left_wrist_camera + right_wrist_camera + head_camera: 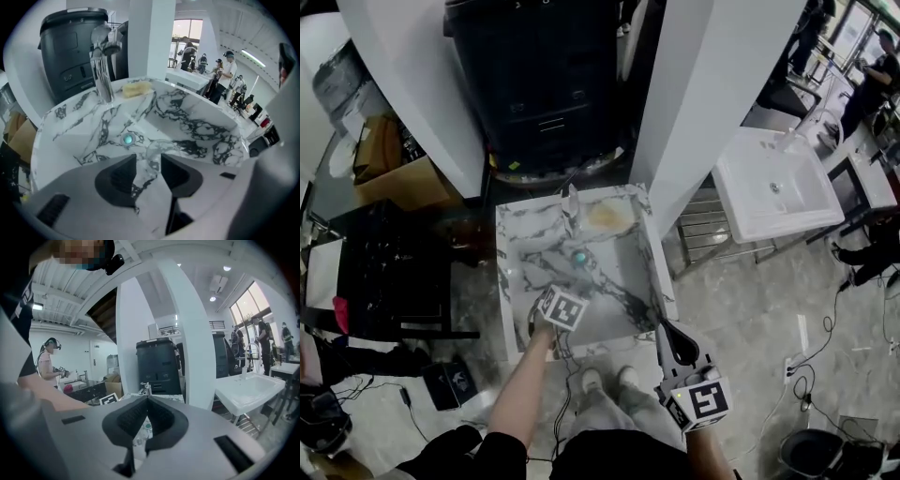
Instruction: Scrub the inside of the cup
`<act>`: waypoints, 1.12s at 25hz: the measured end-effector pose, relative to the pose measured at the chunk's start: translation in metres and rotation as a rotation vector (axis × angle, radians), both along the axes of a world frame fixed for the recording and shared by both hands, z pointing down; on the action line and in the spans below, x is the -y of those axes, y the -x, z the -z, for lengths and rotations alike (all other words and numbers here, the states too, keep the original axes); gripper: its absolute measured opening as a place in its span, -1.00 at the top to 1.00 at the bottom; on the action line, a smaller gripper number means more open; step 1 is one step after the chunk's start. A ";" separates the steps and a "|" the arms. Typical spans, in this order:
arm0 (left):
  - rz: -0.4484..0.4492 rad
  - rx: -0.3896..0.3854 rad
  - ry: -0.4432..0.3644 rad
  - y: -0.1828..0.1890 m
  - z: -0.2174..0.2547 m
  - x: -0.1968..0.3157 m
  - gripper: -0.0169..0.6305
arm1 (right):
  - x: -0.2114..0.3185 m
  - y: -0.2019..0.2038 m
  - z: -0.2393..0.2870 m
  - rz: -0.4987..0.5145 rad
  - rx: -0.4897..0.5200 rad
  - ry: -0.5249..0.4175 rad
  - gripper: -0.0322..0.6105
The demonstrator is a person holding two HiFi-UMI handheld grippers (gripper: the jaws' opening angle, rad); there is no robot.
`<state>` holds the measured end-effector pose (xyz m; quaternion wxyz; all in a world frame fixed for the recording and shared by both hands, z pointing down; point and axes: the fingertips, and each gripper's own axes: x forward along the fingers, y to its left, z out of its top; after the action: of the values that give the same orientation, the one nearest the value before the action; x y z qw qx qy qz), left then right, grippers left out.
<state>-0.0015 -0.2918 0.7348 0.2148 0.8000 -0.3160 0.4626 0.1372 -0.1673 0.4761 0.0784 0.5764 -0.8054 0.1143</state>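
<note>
Where the floor of the marble sink (56, 115) dips toward its teal drain (127, 138), we find the clear cup (157, 149). It sits inside the basin, just beside the drain on its right in the left gripper view. Its glass is so transparent that we cannot tell whether it stands upright or lies tipped.

The left gripper (148, 157) points steeply down into the basin. Its two dark jaws are spread apart, and the cup's rim shows in the gap just ahead of their tips. The pads do not press on the glass. In the head view, the marker cube of this gripper hangs over the near half of the basin, with a bare forearm (525, 384) behind it.

The right gripper (147, 397) is held nearly level outside the sink, near its front right corner. Its jaws are brought together with the tips meeting, and we can make out no object between them.

At the back rim we note a chrome faucet (101, 65), and just to its right a yellow sponge (137, 88) resting on the ledge. Behind the sink stands a large black bin (70, 47) between white pillars (145, 42). A plain white sink (773, 183) stands well apart to the right, and several people (225, 79) occupy the far background.
</note>
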 end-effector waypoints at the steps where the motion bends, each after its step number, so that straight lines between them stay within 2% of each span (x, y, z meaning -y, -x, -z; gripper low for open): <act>1: -0.002 0.003 0.020 -0.002 -0.004 0.000 0.47 | 0.001 0.002 -0.002 0.002 0.000 0.006 0.88; 4: -0.019 0.045 0.038 -0.004 -0.011 0.002 0.75 | 0.005 0.004 -0.006 0.001 0.001 0.020 0.88; 6: -0.043 0.084 0.042 -0.005 -0.015 0.001 0.84 | 0.009 0.007 -0.007 0.002 0.002 0.020 0.88; 11: -0.056 0.118 0.064 -0.003 -0.020 -0.004 0.85 | 0.017 0.015 -0.009 0.018 0.001 0.027 0.88; 17: -0.023 0.056 0.073 0.008 -0.015 -0.014 0.86 | 0.026 0.023 -0.016 0.036 0.006 0.050 0.88; 21: 0.107 -0.069 0.050 0.035 0.005 -0.017 0.87 | 0.041 0.019 -0.021 0.046 0.008 0.035 0.88; 23: 0.188 -0.196 0.039 0.044 0.028 -0.017 0.87 | 0.057 0.020 -0.017 0.088 -0.015 0.008 0.88; 25: 0.265 -0.325 0.014 0.052 0.054 -0.019 0.87 | 0.077 0.023 -0.014 0.157 -0.074 -0.012 0.88; 28: 0.356 -0.472 -0.054 0.071 0.095 -0.022 0.87 | 0.118 0.029 -0.015 0.264 -0.218 -0.042 0.85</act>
<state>-0.0724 -0.2696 0.6403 0.3387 0.8229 -0.4048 0.2102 0.1083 -0.2856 0.4910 0.1679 0.4761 -0.8629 0.0230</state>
